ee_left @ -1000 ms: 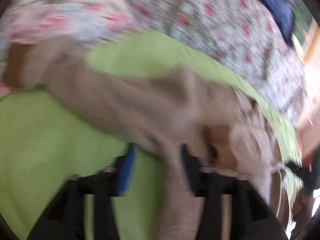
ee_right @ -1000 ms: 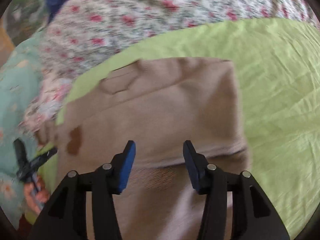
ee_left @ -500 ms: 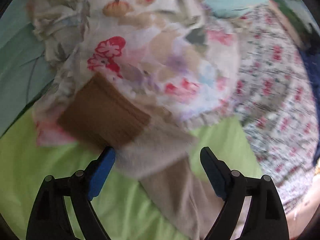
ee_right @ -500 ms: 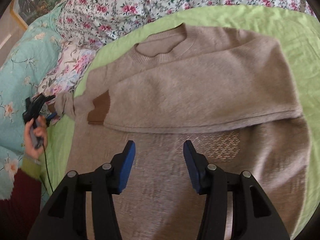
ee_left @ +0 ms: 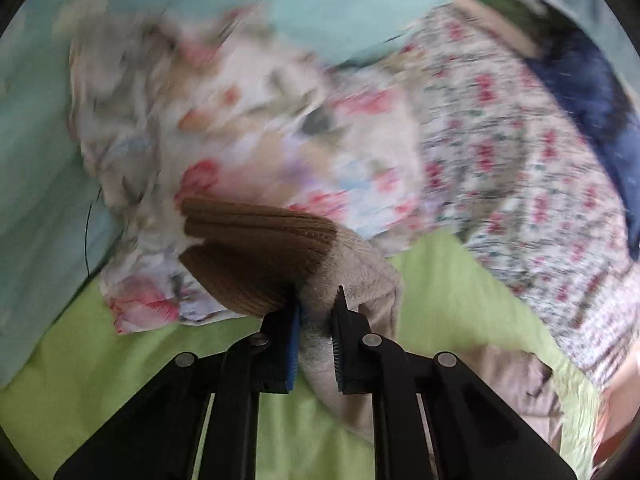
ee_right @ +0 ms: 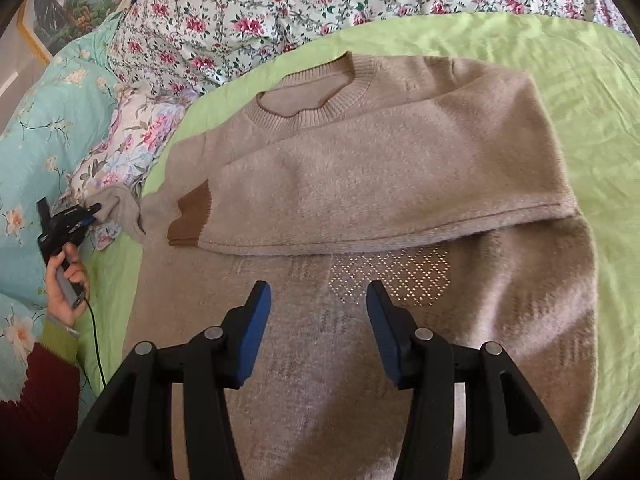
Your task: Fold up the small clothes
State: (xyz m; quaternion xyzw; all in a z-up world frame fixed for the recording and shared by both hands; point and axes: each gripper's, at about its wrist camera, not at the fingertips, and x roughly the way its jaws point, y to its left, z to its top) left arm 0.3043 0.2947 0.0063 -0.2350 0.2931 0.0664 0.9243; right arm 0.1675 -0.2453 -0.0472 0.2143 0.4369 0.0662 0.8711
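Note:
A beige knit sweater (ee_right: 360,184) lies on a green sheet (ee_right: 580,92), neck away from me. One sleeve is folded across its chest, its brown cuff (ee_right: 192,220) near the left. My right gripper (ee_right: 318,316) is open and empty above the sweater's lower body. My left gripper (ee_left: 318,320) is shut on the other sleeve (ee_left: 352,272) just behind its brown cuff (ee_left: 256,256), at the sweater's left side. It also shows in the right wrist view (ee_right: 86,214), holding the sleeve end (ee_right: 124,212).
A flowered quilt (ee_right: 280,4) lies beyond the green sheet. A teal flowered cover (ee_right: 36,128) and a crumpled flowered cloth (ee_left: 248,128) lie at the left. A dark blue item (ee_left: 592,92) sits at the far right of the left wrist view.
My left gripper has closed on the sleeve next to the brown cuff; half a second ago it was open around it. The right gripper has drawn back and stays open.

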